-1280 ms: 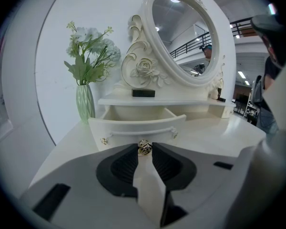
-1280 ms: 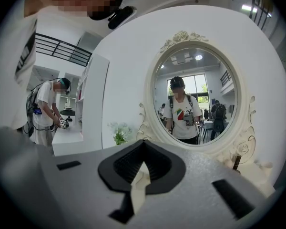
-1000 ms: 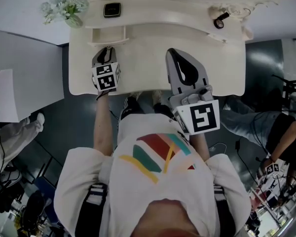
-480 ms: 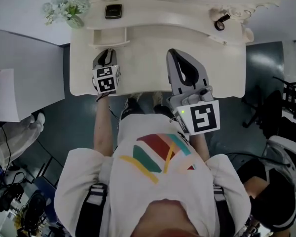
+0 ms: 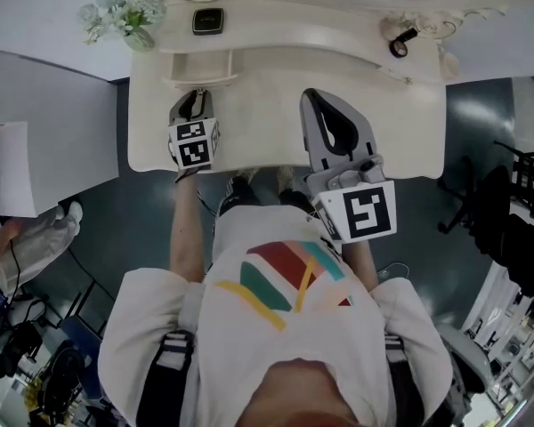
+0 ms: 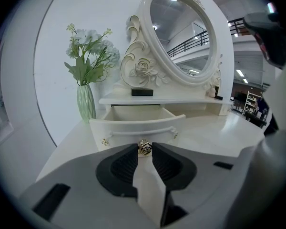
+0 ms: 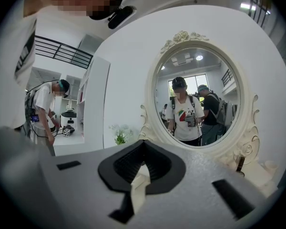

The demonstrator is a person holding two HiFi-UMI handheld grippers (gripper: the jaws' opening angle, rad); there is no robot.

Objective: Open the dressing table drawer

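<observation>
At the near edge of the dressing table (image 5: 276,149), the person is holding both grippers above the cream top. The left gripper (image 6: 144,150) is pointing down toward the drawer (image 6: 133,126) and is clenching the small gold knob (image 6: 144,146) at the middle of the drawer front, one pad pressing on each side of it. The right gripper (image 7: 143,143) is hovering well apart to the right, roughly level, with its jaws lying together and nothing between them; it is taking no part in the pull.

Just beyond the knob, the drawer is standing pulled out from under the low shelf at the left rear of the table, and its bare interior is showing. It is sitting square to its opening, not skewed. Further back, a vase of flowers (image 6: 86,104) is standing just left of the shelf, a small black box (image 6: 142,92) is resting on the shelf, and the oval mirror (image 6: 181,32) is rising behind.

Judged from this layout, the pulling step is nearing its end or is already complete. If more travel is wanted, the next move is calling for a straight draw toward the person, in line with the drawer sides, so that the small knob is not slipping out of the pads. Otherwise it is calling for parting the left jaws and backing the gripper clear of the knob.
</observation>
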